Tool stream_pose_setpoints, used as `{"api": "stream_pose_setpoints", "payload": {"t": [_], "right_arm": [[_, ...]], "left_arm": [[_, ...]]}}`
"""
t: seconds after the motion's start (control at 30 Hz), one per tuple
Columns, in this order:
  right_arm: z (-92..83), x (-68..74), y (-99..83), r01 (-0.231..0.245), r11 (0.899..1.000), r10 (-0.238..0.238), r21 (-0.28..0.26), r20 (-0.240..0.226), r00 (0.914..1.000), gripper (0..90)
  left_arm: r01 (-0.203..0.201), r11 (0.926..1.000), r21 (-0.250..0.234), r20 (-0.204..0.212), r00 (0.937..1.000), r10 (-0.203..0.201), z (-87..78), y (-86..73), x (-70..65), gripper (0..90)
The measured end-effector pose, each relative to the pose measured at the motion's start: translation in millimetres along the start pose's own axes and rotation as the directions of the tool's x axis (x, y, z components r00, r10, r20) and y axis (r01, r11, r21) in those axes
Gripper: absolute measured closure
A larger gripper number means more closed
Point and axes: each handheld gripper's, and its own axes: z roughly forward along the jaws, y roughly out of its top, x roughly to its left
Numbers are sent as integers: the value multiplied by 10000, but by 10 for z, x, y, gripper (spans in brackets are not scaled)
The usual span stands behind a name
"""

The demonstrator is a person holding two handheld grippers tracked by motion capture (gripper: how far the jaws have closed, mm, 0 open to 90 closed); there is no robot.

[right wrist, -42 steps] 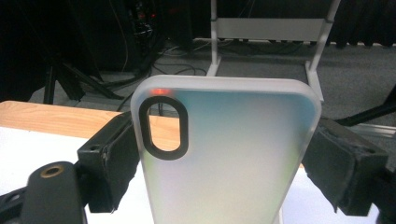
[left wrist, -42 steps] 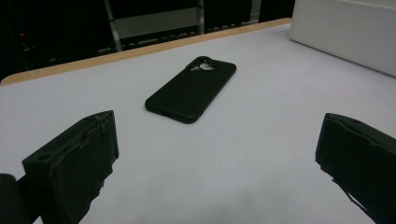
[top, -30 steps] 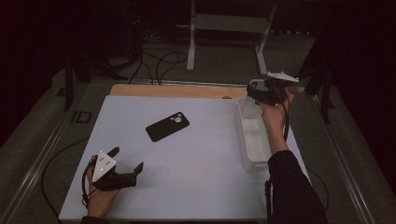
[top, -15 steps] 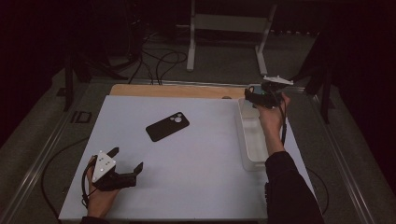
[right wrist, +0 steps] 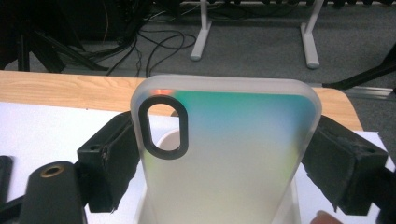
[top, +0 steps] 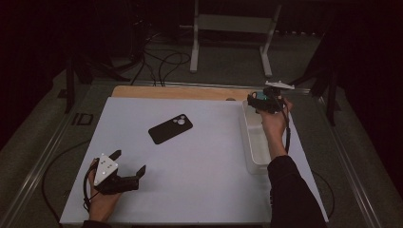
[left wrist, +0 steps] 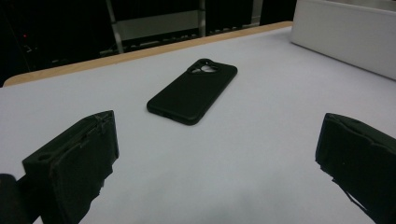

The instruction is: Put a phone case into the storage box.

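My right gripper [top: 264, 101] is shut on a translucent phone case [right wrist: 233, 154] tinted teal to pale yellow, its pads [right wrist: 109, 161] pressing the case's two long sides. It hangs over the far end of a white bin [top: 248, 142]. A black phone case [top: 170, 128] lies back up near the middle of the white mat [top: 199, 180]. My left gripper [top: 128, 162] rests on the mat at the near left, open and holding nothing. Its jaws point toward the black case [left wrist: 192, 91].
A wooden strip [top: 176, 92] runs along the mat's far edge. Beyond it are cables [top: 166, 61] and a white stand [top: 233, 28] on the dark floor. The white bin's wall [left wrist: 345, 32] stands to the right of the left gripper.
The right hand has sunk a little toward the white bin with the translucent case still in its jaws. The left gripper and the black case have not moved.
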Motion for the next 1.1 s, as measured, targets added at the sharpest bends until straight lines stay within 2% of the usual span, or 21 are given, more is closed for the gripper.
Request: {"api": "stream_pose_setpoints", "payload": {"t": [1.1], "right_arm": [[223, 15, -129, 11, 9985, -31, 538, 363, 9993, 162]], "left_arm": [[13, 10000, 24, 30, 10000, -13, 2, -5, 0, 1]]}}
